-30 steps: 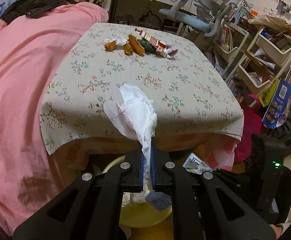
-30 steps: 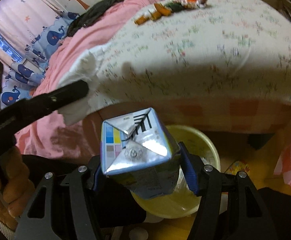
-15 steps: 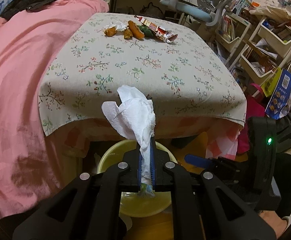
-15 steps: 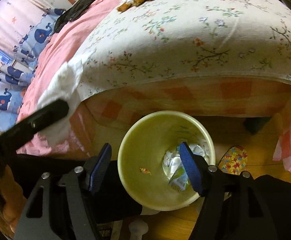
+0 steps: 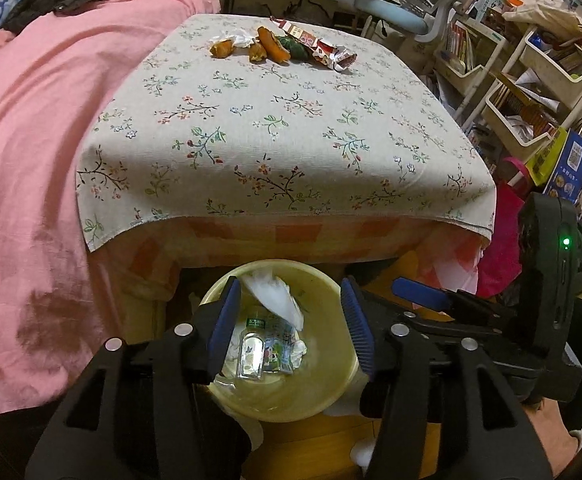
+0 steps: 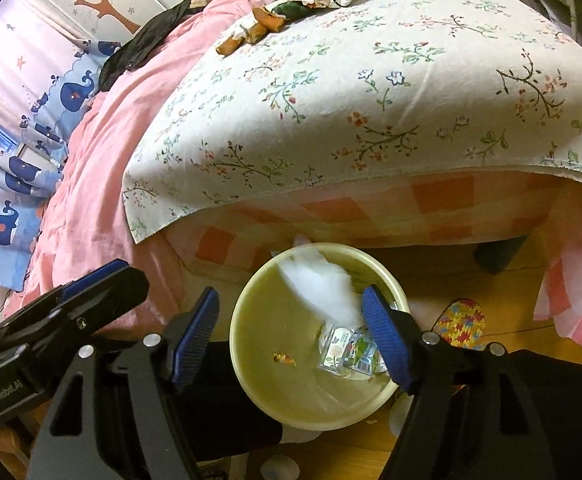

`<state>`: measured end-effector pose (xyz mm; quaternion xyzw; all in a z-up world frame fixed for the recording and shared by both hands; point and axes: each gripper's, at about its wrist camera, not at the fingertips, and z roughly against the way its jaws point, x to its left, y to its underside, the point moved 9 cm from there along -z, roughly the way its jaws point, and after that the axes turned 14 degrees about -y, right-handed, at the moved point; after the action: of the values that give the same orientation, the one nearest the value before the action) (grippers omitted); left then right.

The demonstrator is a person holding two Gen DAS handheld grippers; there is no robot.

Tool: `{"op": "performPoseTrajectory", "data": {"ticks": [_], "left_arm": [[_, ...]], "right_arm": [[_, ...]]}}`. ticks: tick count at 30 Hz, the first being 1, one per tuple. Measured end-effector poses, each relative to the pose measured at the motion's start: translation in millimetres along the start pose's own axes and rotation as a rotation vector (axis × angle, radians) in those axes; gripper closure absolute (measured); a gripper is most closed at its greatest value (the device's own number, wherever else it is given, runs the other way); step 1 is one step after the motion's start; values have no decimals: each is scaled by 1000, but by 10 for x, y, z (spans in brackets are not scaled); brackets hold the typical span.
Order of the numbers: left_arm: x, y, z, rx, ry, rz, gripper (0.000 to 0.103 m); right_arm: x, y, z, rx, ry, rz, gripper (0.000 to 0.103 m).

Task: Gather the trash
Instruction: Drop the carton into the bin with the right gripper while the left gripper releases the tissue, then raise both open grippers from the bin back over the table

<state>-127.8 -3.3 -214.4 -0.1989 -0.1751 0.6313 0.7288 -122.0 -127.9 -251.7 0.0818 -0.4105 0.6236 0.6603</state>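
A pale yellow bin (image 5: 331,396) stands on the floor below the table's front edge; it also shows in the right wrist view (image 6: 251,344). A white tissue (image 5: 275,296) is falling into it, blurred in the right wrist view (image 6: 323,284). A crushed carton (image 6: 347,352) and a small clear bottle (image 5: 251,354) lie inside. My left gripper (image 5: 291,324) is open and empty above the bin. My right gripper (image 6: 291,328) is open and empty above the bin too. Orange peels (image 5: 267,46), a white scrap (image 5: 239,36) and a snack wrapper (image 5: 319,46) lie at the table's far side.
The table has a floral cloth (image 5: 283,132). A pink blanket (image 5: 27,152) lies to its left. Shelves with books (image 5: 523,100) and a blue bag (image 5: 571,168) stand to the right. A colourful slipper (image 6: 461,324) lies on the wooden floor.
My left gripper opened and let go of the tissue, which drops into the bin. My right gripper earlier released the carton, which now lies in the bin.
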Motion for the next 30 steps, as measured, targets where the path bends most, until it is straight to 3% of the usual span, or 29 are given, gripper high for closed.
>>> {"op": "performPoseTrajectory", "data": {"ticks": [17, 25, 30], "left_arm": [[91, -94, 55, -45, -13, 48, 47], [190, -194, 176, -136, -92, 60, 34], [251, -248, 237, -171, -119, 66, 33]], "right_arm": [[28, 1, -14, -3, -1, 15, 31], [74, -31, 52, -32, 12, 50, 31], [150, -71, 95, -59, 19, 90, 31]]}}
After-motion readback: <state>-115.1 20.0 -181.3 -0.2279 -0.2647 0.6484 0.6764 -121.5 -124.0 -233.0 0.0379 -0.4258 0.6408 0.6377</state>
